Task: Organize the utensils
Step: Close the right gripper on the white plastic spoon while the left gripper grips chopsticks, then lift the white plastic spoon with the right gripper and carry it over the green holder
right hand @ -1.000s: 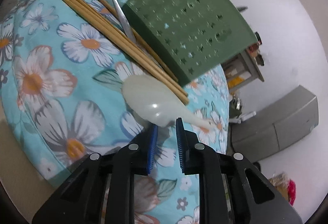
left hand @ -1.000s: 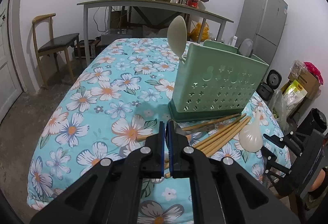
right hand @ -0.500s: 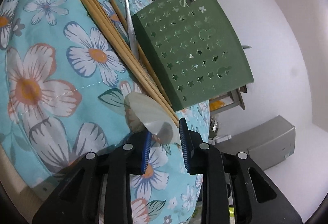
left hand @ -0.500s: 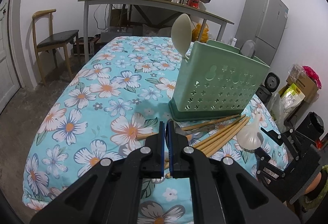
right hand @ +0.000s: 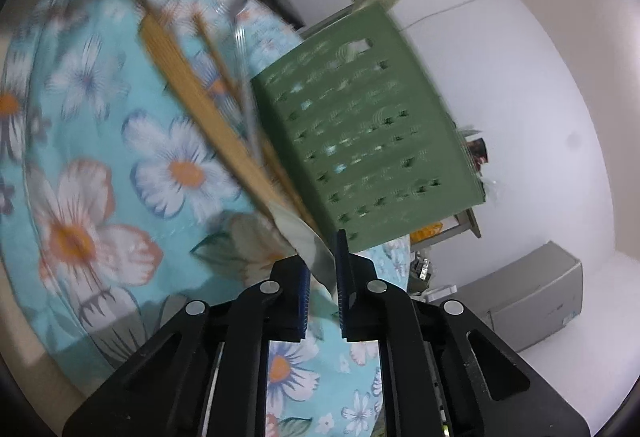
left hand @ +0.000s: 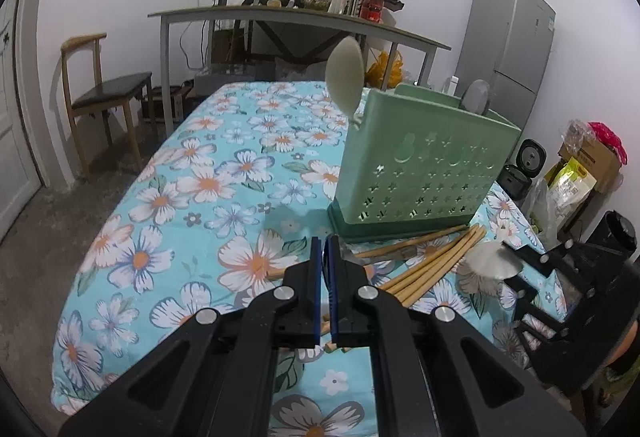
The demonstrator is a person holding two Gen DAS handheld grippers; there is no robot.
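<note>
White spoon [right hand: 310,237] apparently between closing right gripper [right hand: 322,273]

Even, cool indoor light fills both views, casting only soft shadows. The left wrist view is sharp; the right wrist view is smeared by motion blur across the floral cloth [right hand: 120,141]. Fisheye bending and black vignetting mark all corners.

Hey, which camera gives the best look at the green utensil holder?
The left wrist view: the green utensil holder stands sharp and whole, with two spoons poking out the top. The right wrist view shows its perforated side close up, but tilted and motion-blurred.
</note>
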